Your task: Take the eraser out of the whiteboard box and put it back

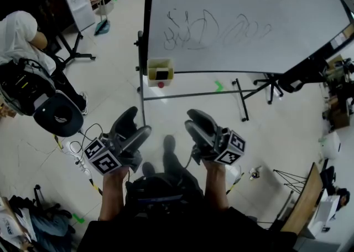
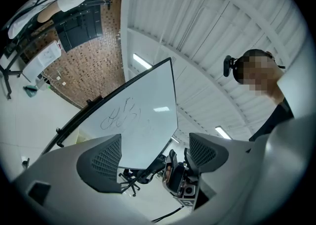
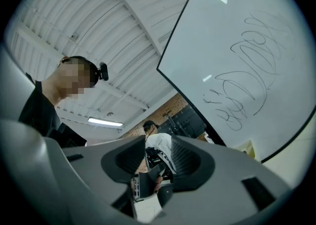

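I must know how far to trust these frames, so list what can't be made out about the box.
- Head view: the dark block in the yellow box is too small to confirm as the eraser.
- Right gripper view: only the box's corner shows; the right gripper covers the rest.
- Left gripper view: no box visible; the left gripper covers part of the whiteboard's lower edge.

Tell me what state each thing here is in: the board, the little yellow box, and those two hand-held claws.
Whiteboard: upright on its stand, scribbled on.
Box: at the whiteboard's lower left corner, open on top.
Eraser: inside the box, untouched.
Left gripper: open, empty.
Right gripper: open, empty.
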### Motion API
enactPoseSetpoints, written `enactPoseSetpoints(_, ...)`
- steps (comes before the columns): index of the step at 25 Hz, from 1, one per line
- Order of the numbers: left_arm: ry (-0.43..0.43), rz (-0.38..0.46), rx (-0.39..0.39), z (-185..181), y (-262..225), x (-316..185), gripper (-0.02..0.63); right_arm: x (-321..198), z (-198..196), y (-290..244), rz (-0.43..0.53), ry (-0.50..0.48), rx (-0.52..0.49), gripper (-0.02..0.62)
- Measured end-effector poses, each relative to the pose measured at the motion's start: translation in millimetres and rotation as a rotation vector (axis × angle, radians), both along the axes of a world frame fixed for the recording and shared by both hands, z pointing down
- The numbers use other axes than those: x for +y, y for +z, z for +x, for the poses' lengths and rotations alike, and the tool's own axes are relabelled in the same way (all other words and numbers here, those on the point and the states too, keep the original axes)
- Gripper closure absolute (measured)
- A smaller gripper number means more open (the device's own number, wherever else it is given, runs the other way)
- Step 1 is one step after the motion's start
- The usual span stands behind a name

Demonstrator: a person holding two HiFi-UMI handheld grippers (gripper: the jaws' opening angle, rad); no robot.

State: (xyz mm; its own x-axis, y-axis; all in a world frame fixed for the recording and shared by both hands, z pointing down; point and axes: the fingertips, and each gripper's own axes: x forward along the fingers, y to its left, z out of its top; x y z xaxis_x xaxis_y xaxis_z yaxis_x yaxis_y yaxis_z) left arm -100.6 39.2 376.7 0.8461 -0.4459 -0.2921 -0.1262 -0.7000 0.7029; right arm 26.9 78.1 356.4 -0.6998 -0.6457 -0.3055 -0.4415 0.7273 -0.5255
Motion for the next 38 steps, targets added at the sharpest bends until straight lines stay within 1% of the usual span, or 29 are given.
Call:
enactPoseSetpoints(4,-0.029,0.005,-0.013,13,0,-29,0.179,-41,14,14,-0.017,-0.022,0.042,0.425)
enactPoseSetpoints(8,-0.065,0.012,-0.030,30,-5,-57,0.179,-83,33,18,-0.016,-0.066,0.028,0.417)
enactPoseSetpoints(12,-0.101,0.008,-0.052,49,-5,-84,0.179,-123,51,26,-0.027,-0.101,0.050,0.416)
enactPoseSetpoints(16,-0.139,-0.002,-0.071,66,-2,-104,0.179,-155,65,44,-0.049,-0.130,0.111,0.416)
enactPoseSetpoints(18,-0.160,-0.027,-0.084,73,0,-110,0.179,-166,67,56,-0.062,-0.151,0.147,0.399)
enactPoseSetpoints(21,-0.196,-0.045,-0.099,78,5,-117,0.179,-180,66,74,-0.075,-0.186,0.197,0.399)
enactPoseSetpoints(23,-0.220,-0.030,-0.102,78,7,-121,0.179,-188,63,85,-0.081,-0.203,0.245,0.394)
enactPoseSetpoints(25,-0.238,-0.029,-0.108,78,10,-123,0.179,-194,59,96,-0.088,-0.219,0.298,0.373)
enactPoseSetpoints(29,-0.257,-0.030,-0.110,74,9,-130,0.179,-205,45,115,-0.090,-0.242,0.418,0.373)
enactPoseSetpoints(31,-0.254,-0.025,-0.106,71,8,-134,0.179,-212,39,125,-0.083,-0.237,0.501,0.371)
enactPoseSetpoints(32,-0.250,-0.023,-0.104,69,8,-137,0.179,-216,36,130,-0.077,-0.230,0.540,0.356)
enactPoseSetpoints(33,-0.245,-0.021,-0.101,67,8,-140,0.179,-220,32,134,-0.073,-0.223,0.576,0.356)
enactPoseSetpoints(38,-0.218,-0.010,-0.084,52,4,-151,0.179,-233,17,153,-0.072,-0.195,0.726,0.356)
